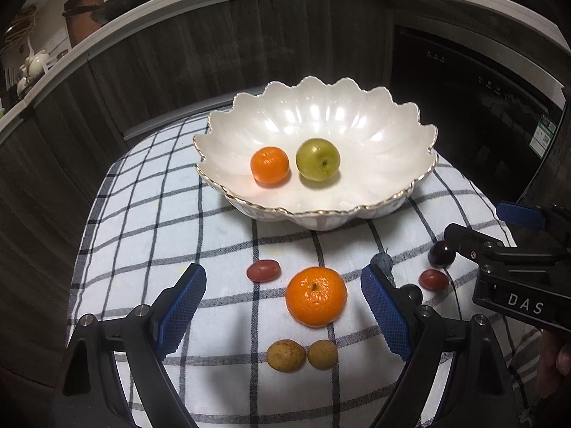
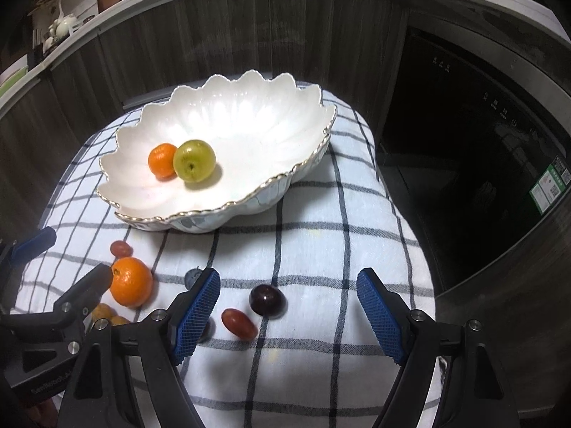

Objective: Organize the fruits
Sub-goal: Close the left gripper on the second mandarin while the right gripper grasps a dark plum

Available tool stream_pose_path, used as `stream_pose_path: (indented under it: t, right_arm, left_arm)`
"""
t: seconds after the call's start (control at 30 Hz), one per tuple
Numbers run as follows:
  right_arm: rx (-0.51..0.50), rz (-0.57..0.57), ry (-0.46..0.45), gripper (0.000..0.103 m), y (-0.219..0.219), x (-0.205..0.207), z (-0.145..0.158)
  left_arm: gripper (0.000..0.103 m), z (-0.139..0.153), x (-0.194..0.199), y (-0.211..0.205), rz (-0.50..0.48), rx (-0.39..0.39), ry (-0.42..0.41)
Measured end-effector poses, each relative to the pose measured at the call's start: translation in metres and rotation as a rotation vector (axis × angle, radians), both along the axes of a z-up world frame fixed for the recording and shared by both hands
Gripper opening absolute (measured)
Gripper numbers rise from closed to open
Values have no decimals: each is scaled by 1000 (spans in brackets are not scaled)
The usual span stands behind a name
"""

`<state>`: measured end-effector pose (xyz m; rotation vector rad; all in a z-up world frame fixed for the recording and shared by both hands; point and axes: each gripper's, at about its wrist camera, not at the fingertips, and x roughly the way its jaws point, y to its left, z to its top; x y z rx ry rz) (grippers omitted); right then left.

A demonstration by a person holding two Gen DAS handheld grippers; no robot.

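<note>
Both tools spread wide, gripping nothing: the left tool [image 1: 283, 306] frames the large orange mandarin [image 1: 316, 296] on the checked cloth [image 1: 142, 232], the right tool [image 2: 288, 312] hangs over a dark plum [image 2: 267, 300] and red grape [image 2: 239, 323]. Behind, the scalloped white bowl [image 1: 374, 142] holds a small mandarin [image 1: 269, 164] and a green fruit [image 1: 317, 159].

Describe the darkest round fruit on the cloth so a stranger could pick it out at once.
Start at the white scalloped bowl on the checked cloth, then come toward the camera to the loose fruit. The dark plum lies between the open right tongs. It is round and almost black, while the red grape touching it is oval, paler and smaller.
</note>
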<state>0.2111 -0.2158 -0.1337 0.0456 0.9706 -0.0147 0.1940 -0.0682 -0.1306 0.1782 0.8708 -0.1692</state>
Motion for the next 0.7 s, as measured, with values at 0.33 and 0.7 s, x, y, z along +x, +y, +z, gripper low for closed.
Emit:
stream_pose_path:
  t: [0.33,0.7]
  right_arm:
    - [13,6,35,71,1,4,-15]
    - [17,17,55,60,4,7,-27]
  left_arm:
    - [84,-16,2,-5,-19,3,25]
    - [72,-32,7,-10,-23,10,53]
